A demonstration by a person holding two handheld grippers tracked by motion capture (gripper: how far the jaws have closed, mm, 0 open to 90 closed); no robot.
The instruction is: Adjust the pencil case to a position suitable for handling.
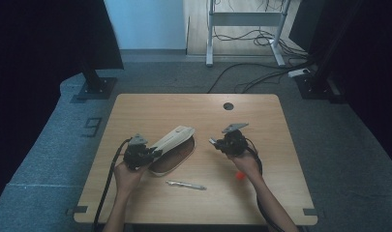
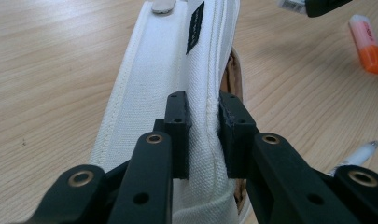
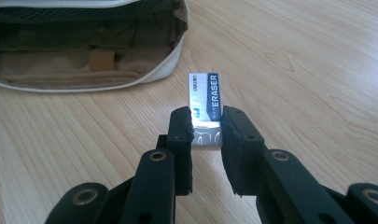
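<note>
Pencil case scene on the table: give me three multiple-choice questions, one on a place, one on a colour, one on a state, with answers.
1. Where does the pen lie?
A. inside the case
B. on the table in front of the case
C. on the floor

2. What colour is the marker cap?
A. orange
B. green
C. blue

3. What does the right gripper hold?
A. nothing
B. the pen
C. an eraser

Answers: 1 B, it lies on bare wood nearer the person than the pencil case. 2 A, orange cap in the left gripper view. 3 C, jaws pinch the labelled eraser.
</note>
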